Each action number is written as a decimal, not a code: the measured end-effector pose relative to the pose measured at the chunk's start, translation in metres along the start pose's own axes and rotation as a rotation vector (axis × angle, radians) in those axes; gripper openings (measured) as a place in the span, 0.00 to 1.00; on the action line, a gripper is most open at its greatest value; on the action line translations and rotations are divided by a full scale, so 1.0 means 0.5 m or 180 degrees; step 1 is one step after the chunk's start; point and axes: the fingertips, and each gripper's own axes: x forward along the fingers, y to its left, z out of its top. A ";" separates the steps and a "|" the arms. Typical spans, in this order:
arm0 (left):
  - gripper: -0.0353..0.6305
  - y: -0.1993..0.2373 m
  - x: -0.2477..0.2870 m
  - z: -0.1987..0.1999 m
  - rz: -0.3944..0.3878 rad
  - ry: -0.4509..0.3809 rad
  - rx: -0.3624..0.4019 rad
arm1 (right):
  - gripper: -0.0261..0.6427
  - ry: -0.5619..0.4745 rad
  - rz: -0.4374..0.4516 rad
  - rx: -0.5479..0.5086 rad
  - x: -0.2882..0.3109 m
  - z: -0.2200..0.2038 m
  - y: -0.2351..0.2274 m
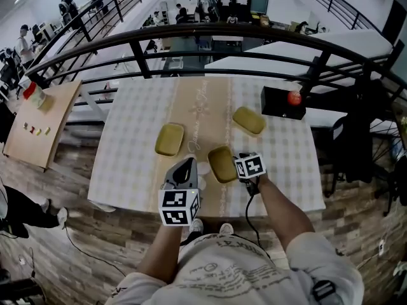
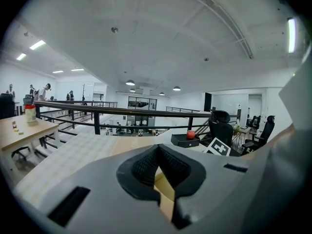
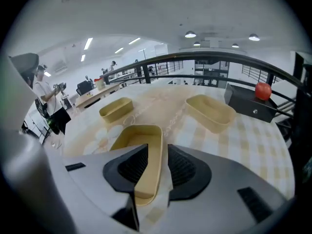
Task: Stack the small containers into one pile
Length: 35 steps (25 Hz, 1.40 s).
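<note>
Right gripper [image 3: 157,147] jaws stood apart astride right wall of near container [image 3: 127,143]. Left gripper [image 2: 157,150] jaws were closed, empty, left of it. Second container [image 1: 170,139], third container [image 1: 248,120] lay beyond.

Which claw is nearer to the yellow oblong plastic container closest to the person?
Right. The right claw has one wall of the container between its open jaws; the left claw sits apart, off its left side.

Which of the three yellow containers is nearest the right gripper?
The front yellow plastic container, rim between the right gripper's jaws; the others lie farther back.
</note>
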 end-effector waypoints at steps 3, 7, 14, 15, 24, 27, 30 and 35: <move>0.06 0.022 -0.007 -0.005 0.0047 0.0019 -0.0023 | 0.20 0.0278 -0.0020 -0.0137 0.036 -0.021 0.000; 0.06 0.039 -0.011 -0.005 0.0093 0.0018 -0.0052 | 0.21 0.0562 0.0013 -0.0203 0.070 -0.046 0.006; 0.06 0.062 -0.012 -0.011 0.0166 0.0056 -0.0082 | 0.20 0.0794 -0.0006 -0.0385 0.108 -0.055 0.007; 0.06 0.066 -0.013 -0.013 0.0176 0.0065 -0.0087 | 0.12 0.0803 -0.0014 -0.0390 0.109 -0.053 0.005; 0.06 0.093 -0.018 -0.011 0.0227 0.0052 -0.0149 | 0.05 0.0701 0.0166 -0.0190 0.097 -0.007 0.005; 0.06 0.095 -0.017 -0.009 0.0216 0.0044 -0.0149 | 0.05 0.0675 0.0277 -0.0168 0.091 0.005 0.012; 0.06 0.098 -0.017 -0.009 0.0215 0.0037 -0.0150 | 0.05 0.0697 0.0377 -0.0337 0.089 0.017 0.018; 0.06 0.105 -0.019 -0.005 0.0232 0.0009 -0.0175 | 0.05 0.0673 0.0396 -0.0649 0.084 0.064 0.010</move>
